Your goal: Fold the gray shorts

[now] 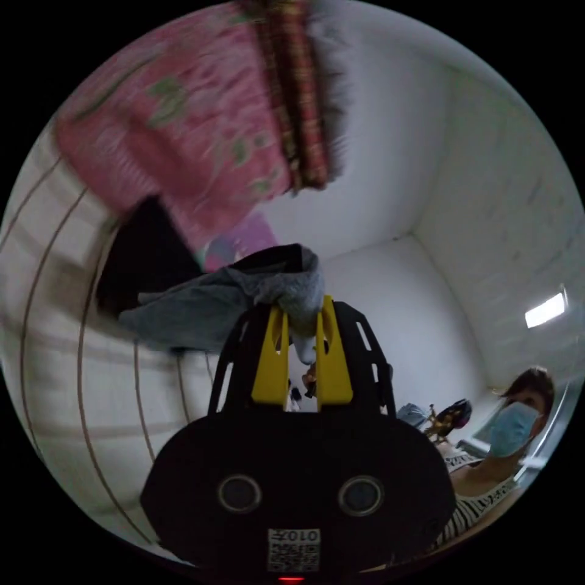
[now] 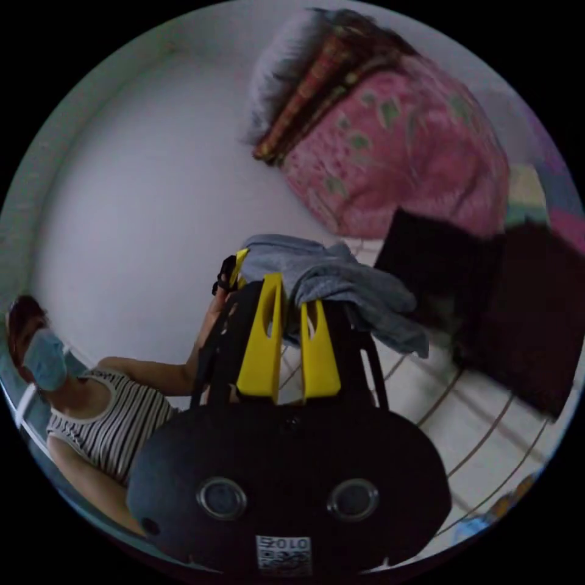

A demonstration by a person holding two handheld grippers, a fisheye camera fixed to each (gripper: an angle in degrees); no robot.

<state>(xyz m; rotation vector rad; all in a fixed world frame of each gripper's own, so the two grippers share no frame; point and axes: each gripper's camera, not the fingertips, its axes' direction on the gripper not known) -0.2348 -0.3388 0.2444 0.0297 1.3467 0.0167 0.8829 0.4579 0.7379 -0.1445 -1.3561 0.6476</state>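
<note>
The gray shorts hang bunched in the air above a white sheet with brown lines. In the left gripper view, my left gripper is shut on one crumpled end, with cloth pinched between its yellow jaws. In the right gripper view, my right gripper is shut on the shorts, whose loose fabric spills to the right over the jaw. The left gripper shows just beyond it, close by, holding the same bundle. A hand and forearm run back from it.
A pink flowered quilt with a red striped blanket on it is piled against the white wall. Dark cloths lie on the lined sheet. A person in a striped top sits nearby.
</note>
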